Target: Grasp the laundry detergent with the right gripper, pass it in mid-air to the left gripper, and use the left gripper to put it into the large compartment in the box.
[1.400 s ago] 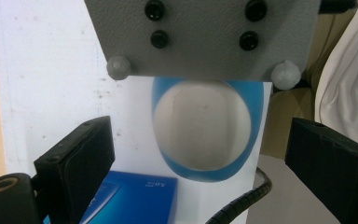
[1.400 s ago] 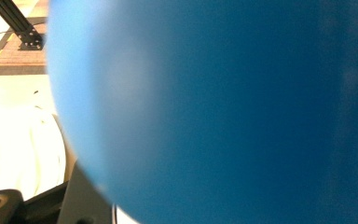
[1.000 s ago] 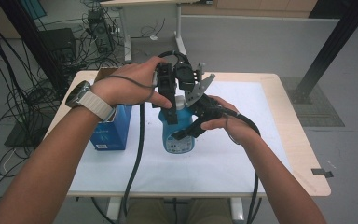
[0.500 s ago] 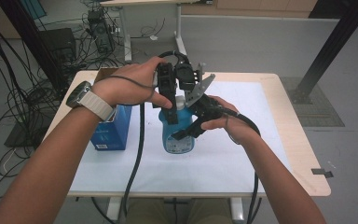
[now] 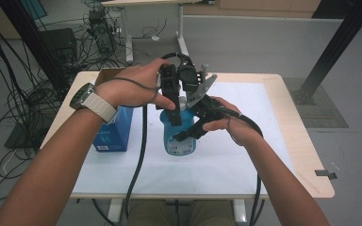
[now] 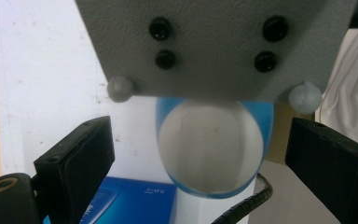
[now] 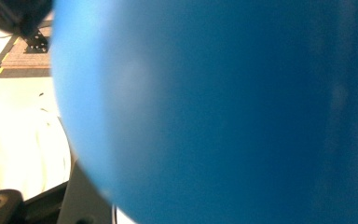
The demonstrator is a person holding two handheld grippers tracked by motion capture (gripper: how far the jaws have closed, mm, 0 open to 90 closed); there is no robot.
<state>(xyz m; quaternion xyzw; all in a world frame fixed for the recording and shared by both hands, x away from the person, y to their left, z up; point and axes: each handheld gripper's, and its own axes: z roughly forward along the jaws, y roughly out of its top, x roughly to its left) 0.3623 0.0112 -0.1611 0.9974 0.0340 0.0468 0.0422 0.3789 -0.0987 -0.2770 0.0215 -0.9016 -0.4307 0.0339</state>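
White-papered surface (image 5: pixel 245 155): right claw (image 5: pixel 188 134) grips blue bottle (image 5: pixel 179 141) at its side; left claw (image 5: pixel 176 113) spread wide above cap (image 6: pixel 209 151), not yet gripped.

Wooden table (image 5: pixel 306 155) on grey floor (image 5: pixel 264 42); cables (image 5: pixel 23 108) tangled left.

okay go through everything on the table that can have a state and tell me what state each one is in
Blue bottle: upright on the table, white cap on.
Blue box: standing left of the bottle, apart from it.
Left gripper: open, fingers either side of the bottle's cap, not touching.
Right gripper: against the bottle's side; open or shut, cannot tell.
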